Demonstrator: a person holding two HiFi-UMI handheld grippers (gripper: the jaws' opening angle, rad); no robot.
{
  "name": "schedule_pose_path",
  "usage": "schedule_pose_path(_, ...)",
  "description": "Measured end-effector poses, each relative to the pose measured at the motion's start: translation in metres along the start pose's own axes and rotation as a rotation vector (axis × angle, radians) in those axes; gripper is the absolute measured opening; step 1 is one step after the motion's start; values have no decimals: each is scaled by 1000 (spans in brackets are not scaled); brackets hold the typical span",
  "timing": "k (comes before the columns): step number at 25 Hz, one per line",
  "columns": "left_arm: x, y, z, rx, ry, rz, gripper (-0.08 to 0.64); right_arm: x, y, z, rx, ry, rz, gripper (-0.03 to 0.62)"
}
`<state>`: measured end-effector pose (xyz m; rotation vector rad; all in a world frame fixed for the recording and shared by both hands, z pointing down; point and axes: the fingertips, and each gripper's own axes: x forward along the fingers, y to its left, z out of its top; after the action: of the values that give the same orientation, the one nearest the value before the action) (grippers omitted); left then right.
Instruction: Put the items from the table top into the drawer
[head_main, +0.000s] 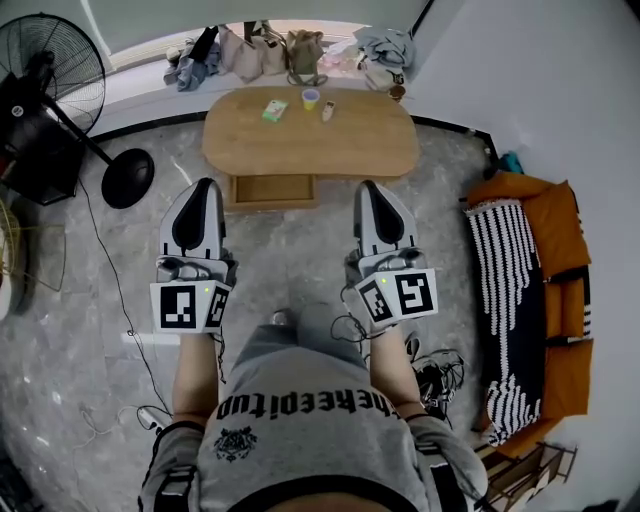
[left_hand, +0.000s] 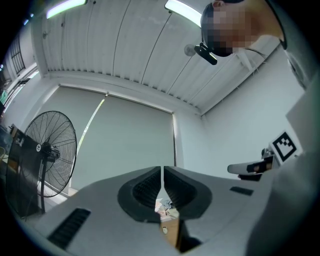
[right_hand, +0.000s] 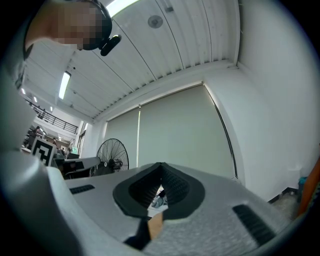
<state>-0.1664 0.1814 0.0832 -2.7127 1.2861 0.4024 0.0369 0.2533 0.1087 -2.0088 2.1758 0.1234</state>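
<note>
Wooden table (head_main: 370, 140) dead ahead. A green packet (head_main: 274, 110), yellow cup (head_main: 311, 98) and small bottle (head_main: 328, 111) sit towards its far edge, and the drawer (head_main: 272, 189) juts out under the near edge. Left gripper (head_main: 205, 185) and right gripper (head_main: 368, 186) are both pressed together, empty, well short of the table — left nearer the packet, right nearer the cup.

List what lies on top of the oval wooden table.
A green packet, a yellow cup and a small pale item, too small to identify. Nothing looks covered.
</note>
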Motion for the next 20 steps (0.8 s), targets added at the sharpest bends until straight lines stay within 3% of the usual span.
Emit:
schedule_pose_path(11, 56, 15, -28, 23, 19, 17, 20, 59, -35, -20, 12, 10, 21, 3)
schedule_pose_path(20, 146, 31, -49, 48, -2, 42, 20, 150, -89, -31, 15, -2, 70, 3)
